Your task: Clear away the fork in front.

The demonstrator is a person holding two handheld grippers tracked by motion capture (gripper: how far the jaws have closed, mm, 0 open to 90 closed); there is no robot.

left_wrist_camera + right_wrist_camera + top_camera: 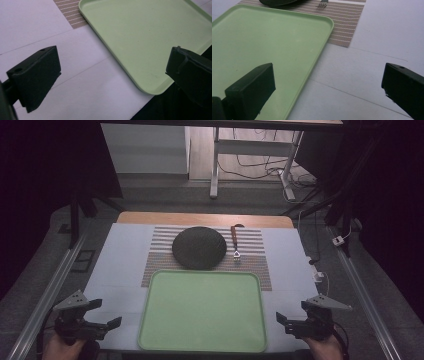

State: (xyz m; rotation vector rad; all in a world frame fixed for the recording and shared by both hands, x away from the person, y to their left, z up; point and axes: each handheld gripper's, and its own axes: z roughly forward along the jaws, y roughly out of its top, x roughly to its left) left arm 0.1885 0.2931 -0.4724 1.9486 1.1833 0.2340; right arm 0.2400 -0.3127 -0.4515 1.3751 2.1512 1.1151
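Note:
An empty light green tray (pixel 202 310) lies at the table's near middle. Behind it a dark round plate (pixel 199 247) rests on a striped brown placemat (pixel 160 262), with a fork (pixel 235 242) to its right, tines toward me. My left gripper (pixel 106 313) hovers open by the tray's near left corner, holding nothing. My right gripper (pixel 294 311) is open by the near right corner, also holding nothing. In the left gripper view the jaws of the left gripper (pixel 113 62) straddle the tray's corner (pixel 140 85). In the right gripper view the right gripper (pixel 328 75) spans the tray's right rim (pixel 322 47).
A white sheet (pixel 120 265) covers the table. Metal rails (pixel 47 295) run along both sides. The table's front edge (pixel 150 100) lies just beyond the tray corner. Beyond the far edge stand desk legs (pixel 215 170) and floor cables (pixel 260 167).

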